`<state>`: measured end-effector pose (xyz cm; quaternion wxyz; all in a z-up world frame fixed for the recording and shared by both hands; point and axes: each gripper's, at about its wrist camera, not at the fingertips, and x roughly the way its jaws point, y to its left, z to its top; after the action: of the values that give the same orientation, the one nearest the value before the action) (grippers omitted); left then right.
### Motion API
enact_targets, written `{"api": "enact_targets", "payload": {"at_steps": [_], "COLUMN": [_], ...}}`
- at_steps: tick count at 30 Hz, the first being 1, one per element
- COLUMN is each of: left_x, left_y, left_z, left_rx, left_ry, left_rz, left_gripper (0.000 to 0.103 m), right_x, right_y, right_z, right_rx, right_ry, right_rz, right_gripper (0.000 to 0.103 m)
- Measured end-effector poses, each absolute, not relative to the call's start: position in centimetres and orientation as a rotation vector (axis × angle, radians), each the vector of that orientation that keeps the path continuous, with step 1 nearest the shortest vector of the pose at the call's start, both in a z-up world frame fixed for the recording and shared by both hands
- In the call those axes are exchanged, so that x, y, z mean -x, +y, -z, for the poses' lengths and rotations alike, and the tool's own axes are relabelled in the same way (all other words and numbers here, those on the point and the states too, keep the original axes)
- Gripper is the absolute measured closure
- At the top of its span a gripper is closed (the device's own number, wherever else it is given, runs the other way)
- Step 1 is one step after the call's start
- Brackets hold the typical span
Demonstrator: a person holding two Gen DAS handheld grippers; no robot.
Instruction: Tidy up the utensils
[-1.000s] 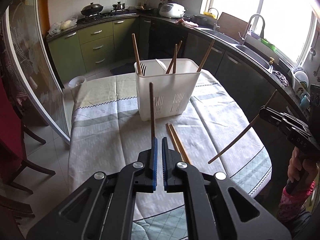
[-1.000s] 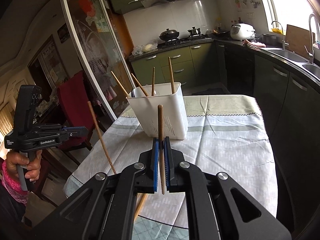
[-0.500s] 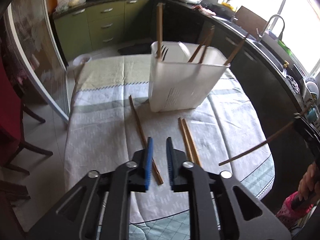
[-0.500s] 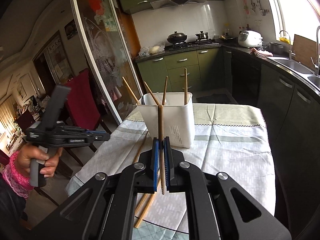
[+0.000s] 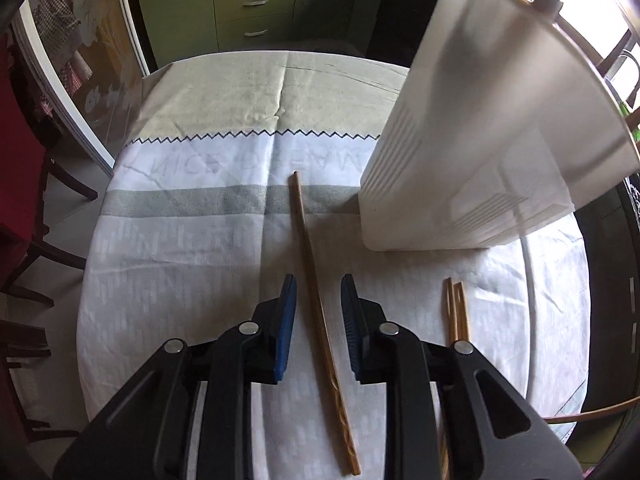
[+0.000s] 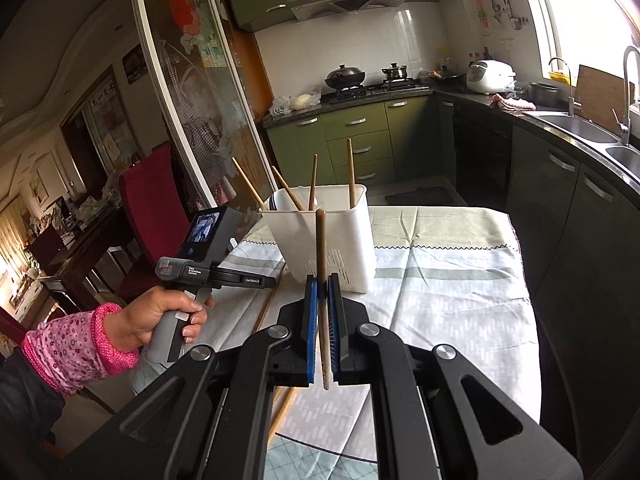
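Lowered, the left claw (image 5: 318,294) gapes astride a dropped chopstick (image 5: 316,304) beside the holder (image 5: 472,152); right claw (image 6: 322,286) grips another chopstick (image 6: 321,280).

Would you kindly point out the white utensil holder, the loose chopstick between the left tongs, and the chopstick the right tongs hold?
white utensil holder (image 6: 352,240): right wrist view, front wall.
loose chopstick (image 5: 307,248): left wrist view, mid-shaft.
held chopstick (image 6: 320,240): right wrist view, upper shaft.

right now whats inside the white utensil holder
Four wooden chopsticks stick up out of the white utensil holder, leaning at different angles. Its opaque walls hide their lower ends and anything else inside.
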<state>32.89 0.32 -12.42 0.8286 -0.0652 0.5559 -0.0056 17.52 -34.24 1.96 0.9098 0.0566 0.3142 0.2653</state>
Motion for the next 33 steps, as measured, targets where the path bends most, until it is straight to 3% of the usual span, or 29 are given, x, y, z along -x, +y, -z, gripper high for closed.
{"api": "enact_targets", "payload": {"at_steps": [5, 14, 16, 21, 33], "left_x": [-33.8, -33.6, -33.5, -32.6, -25.2], "left_y": [0.3, -0.4, -0.5, 0.4, 3.8], "left_z": [13.2, 14.7, 14.8, 14.6, 6.3], "left_rx": [0.137, 0.102, 0.087, 0.129, 0.194], "left_ry": [1.175, 1.186, 1.177, 1.163, 0.922], "left_rz": [-0.004, -0.028, -0.049, -0.041, 0.019], "left_gripper": [0.081, 0.089, 0.095, 0.097, 0.097], "right_x": [-17.3, -17.0, -17.1, -16.9, -17.0], "right_y": [-34.8, -35.3, -35.3, -35.4, -34.8], "right_z": [-1.9, -2.3, -2.3, -2.5, -2.6], "right_rx": [-0.131, -0.151, -0.152, -0.162, -0.158], "right_ry": [0.648, 0.648, 0.648, 0.645, 0.638], "right_rz": [-0.544, -0.545, -0.544, -0.545, -0.566], "right_gripper": [0.097, 0.097, 0.097, 0.097, 0.097]}}
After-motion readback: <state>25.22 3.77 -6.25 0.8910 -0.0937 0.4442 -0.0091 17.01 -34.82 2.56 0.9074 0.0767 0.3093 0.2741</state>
